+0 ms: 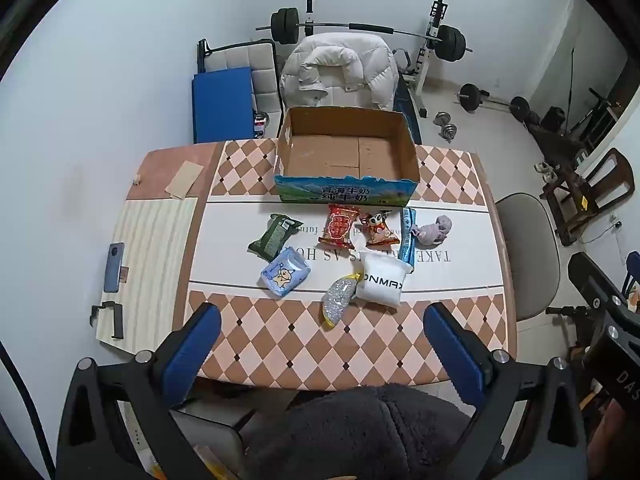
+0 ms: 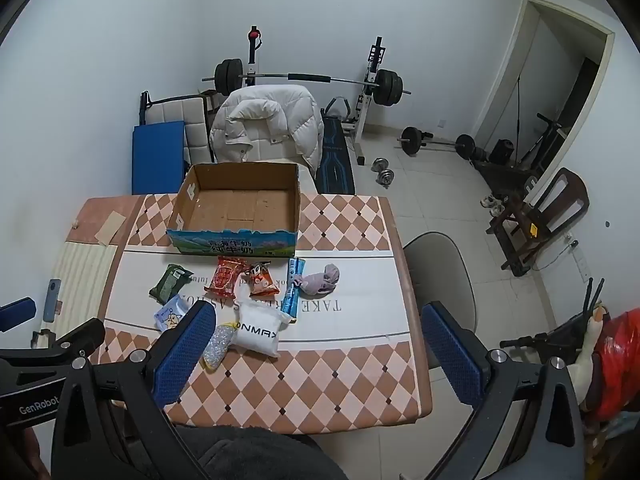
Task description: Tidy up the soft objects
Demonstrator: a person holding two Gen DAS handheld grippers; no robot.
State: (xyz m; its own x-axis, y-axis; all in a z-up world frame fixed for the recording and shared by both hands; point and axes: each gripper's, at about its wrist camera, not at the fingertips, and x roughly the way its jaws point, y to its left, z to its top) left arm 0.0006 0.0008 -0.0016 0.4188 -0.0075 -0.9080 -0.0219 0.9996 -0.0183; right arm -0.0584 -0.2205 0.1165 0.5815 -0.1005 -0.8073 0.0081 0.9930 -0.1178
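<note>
left claw (image 1: pixel 322 332): spread wide, empty, above desk (image 1: pixel 280 344) edge
right claw (image 2: pixel 314 338): spread wide, empty
white pouch (image 1: pixel 380 282): probably light, squashy; pinch mid-body
box (image 1: pixel 348 178): empty

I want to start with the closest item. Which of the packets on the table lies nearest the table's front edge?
The glittery silver pouch with yellow ends. It reaches onto the checkered front border, while the white bag beside it and the other packets sit farther back toward the box.

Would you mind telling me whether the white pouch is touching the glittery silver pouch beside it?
Touching. In the left wrist view, the yellow-trimmed top end of the glittery silver pouch meets the lower left edge of the white pouch, with no tablecloth visible between them.
</note>
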